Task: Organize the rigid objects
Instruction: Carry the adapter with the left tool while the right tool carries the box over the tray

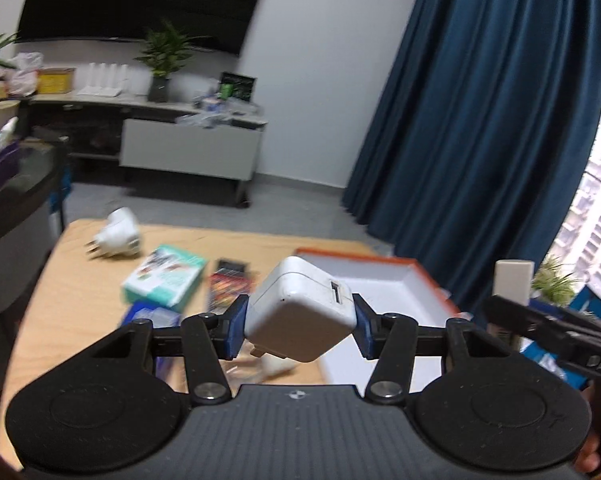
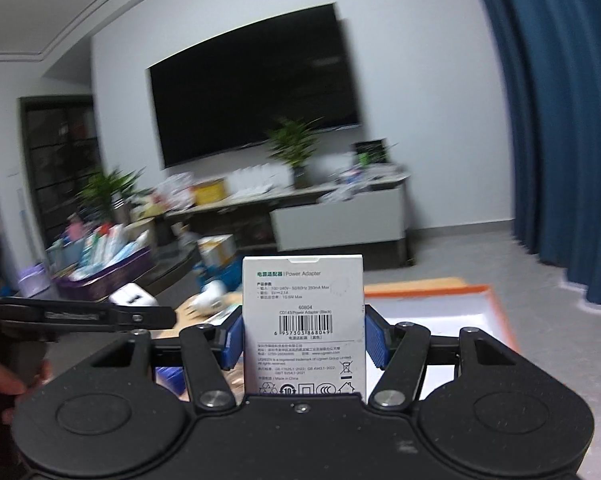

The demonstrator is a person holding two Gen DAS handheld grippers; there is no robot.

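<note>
My left gripper point(image 1: 300, 326) is shut on a white USB charger cube point(image 1: 300, 314), held tilted above the wooden table point(image 1: 80, 280). Behind it lies an open white box with an orange rim point(image 1: 388, 284). My right gripper point(image 2: 303, 340) is shut on an upright white power adapter box point(image 2: 303, 320) with a barcode facing me. The same open box point(image 2: 440, 308) shows to its right. The right gripper also shows at the right edge of the left wrist view, with the adapter box point(image 1: 514, 280) standing up in it.
On the table lie a white plug adapter point(image 1: 116, 238), a teal box point(image 1: 164, 280), a dark red-printed pack point(image 1: 228, 286) and a blue item point(image 1: 152, 316). A dark side table point(image 1: 16, 200) stands to the left, blue curtains point(image 1: 480, 120) to the right, a TV cabinet point(image 1: 188, 152) behind.
</note>
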